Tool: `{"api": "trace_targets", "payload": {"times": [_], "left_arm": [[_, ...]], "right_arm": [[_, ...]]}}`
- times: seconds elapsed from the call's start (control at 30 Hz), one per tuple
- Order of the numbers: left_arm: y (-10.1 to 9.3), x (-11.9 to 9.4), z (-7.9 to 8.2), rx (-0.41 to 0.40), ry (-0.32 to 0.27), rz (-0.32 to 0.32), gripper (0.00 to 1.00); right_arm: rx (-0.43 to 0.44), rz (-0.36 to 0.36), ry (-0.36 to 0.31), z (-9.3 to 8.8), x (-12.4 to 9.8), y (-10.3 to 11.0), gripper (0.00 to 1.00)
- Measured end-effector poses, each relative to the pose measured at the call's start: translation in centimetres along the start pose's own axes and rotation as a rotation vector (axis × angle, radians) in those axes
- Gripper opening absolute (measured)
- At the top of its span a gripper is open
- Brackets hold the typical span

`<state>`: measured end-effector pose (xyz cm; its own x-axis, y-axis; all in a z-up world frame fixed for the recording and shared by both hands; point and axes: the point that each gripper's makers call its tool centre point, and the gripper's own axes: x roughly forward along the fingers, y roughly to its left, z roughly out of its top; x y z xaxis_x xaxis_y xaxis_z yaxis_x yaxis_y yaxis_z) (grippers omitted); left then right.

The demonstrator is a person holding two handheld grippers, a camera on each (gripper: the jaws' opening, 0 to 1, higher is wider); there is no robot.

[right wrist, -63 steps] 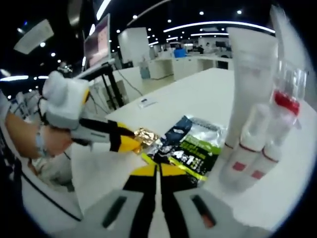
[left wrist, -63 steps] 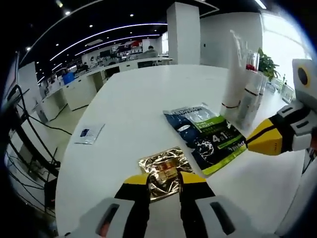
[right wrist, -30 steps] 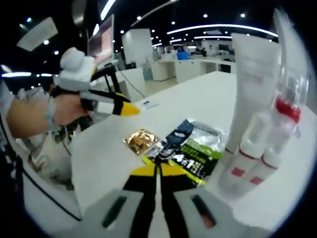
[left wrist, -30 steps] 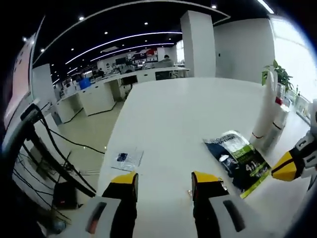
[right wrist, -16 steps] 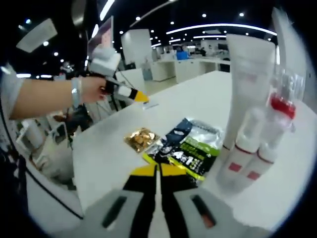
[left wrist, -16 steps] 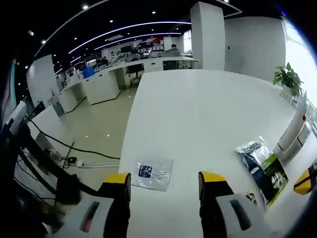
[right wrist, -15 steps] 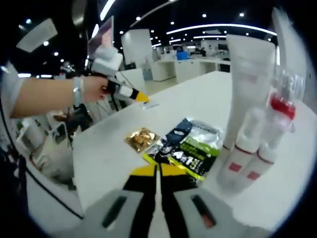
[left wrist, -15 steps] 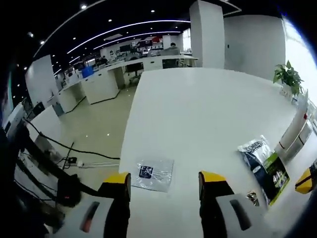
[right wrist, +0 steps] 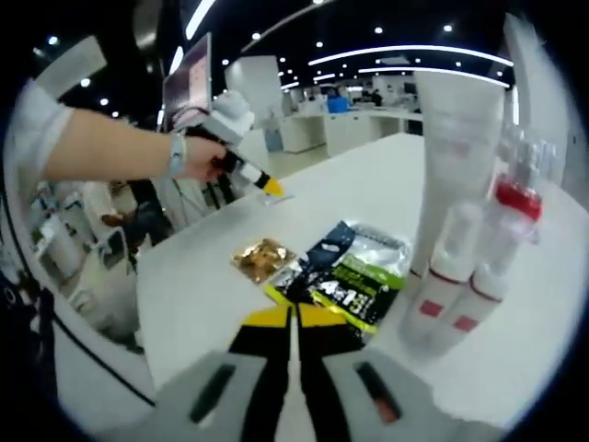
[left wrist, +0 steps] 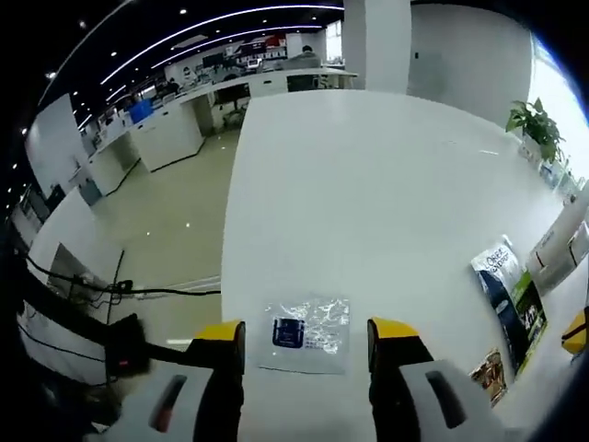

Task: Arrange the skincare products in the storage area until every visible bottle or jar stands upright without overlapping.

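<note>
**Left hand-held gripper lined up on the small clear sachet at the desk edge**

So the bottles (right wrist: pixel 460 276) were already standing upright in a tight cluster next to the tall white tube (right wrist: pixel 457 157), over on the right side of the right gripper view. The dark-and-green sachet (right wrist: pixel 348 272) lay flat just beside them, with the little gold sachet (right wrist: pixel 261 257) right next to that one.

The odd one out was the small clear sachet (left wrist: pixel 306 332) with a blue label, well apart from the rest, near the edge of the white desk (left wrist: pixel 368 184). In the left gripper view the left hand-held gripper (left wrist: pixel 306 343) had its jaws spread wide, one on each side of that sachet, nothing between them gripped yet. From the right gripper view you could see the person's arm stretched out over the desk toward it, wrist angled down, yellow tips near the surface.

My read: the step in hand was picking up that stray sachet. Next move would need the jaws lowered and closed on a thin flat packet, which looked fiddly; it could easily slide.

The right hand-held gripper (right wrist: pixel 294 322) sat low with its jaws pressed together, empty, pointed at the dark-and-green sachet.
</note>
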<state>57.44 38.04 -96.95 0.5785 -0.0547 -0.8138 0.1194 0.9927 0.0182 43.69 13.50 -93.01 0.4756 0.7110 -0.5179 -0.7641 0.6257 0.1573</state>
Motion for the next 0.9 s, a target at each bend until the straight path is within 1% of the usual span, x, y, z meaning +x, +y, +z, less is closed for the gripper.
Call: {"api": "trace_targets", "payload": {"times": [0.13,0.27,0.3,0.33,0.43,0.53,0.6,0.63,0.67,0.7,0.9], "left_arm": [[0.0,0.5,-0.6,-0.005,0.032,-0.013,0.55],[-0.5,0.9,-1.1,-0.03,0.063,-0.052,0.55],[-0.3,0.9,-0.7,-0.041,0.04,-0.049,0.55],[-0.3,0.7,-0.9,-0.045,0.05,-0.048,0.54],[-0.1,0.6,-0.8,-0.044,0.036,-0.044,0.53],[-0.2,0.5,-0.9,-0.037,0.011,-0.045,0.52],[-0.3,0.4,-1.1,-0.037,0.005,-0.047,0.49],[-0.5,0.3,-1.0,-0.029,-0.007,-0.056,0.47],[-0.7,0.2,-1.1,-0.031,-0.004,-0.065,0.43],[-0.7,0.2,-0.9,-0.02,-0.014,-0.064,0.43],[-0.4,-0.1,-1.0,-0.042,0.002,-0.053,0.43]], "right_arm": [[0.003,0.001,0.004,-0.1,0.0,0.1,0.01],[0.0,0.0,0.008,-0.2,0.0,0.0,0.01],[0.001,-0.001,0.01,-0.2,-0.1,0.0,0.01],[0.012,-0.004,0.015,-0.3,-0.1,-0.2,0.01],[0.046,-0.003,0.017,-0.2,-0.1,-0.4,0.01],[0.037,-0.007,0.013,-0.1,-0.1,-0.4,0.01],[0.04,-0.007,0.015,-0.1,-0.1,-0.4,0.01],[0.045,-0.006,0.017,-0.2,-0.1,-0.4,0.01],[0.048,-0.006,0.019,-0.2,0.0,-0.4,0.01],[0.05,-0.006,0.022,-0.3,0.0,-0.4,0.01],[0.051,-0.006,0.029,-0.4,0.1,-0.4,0.01]]}}
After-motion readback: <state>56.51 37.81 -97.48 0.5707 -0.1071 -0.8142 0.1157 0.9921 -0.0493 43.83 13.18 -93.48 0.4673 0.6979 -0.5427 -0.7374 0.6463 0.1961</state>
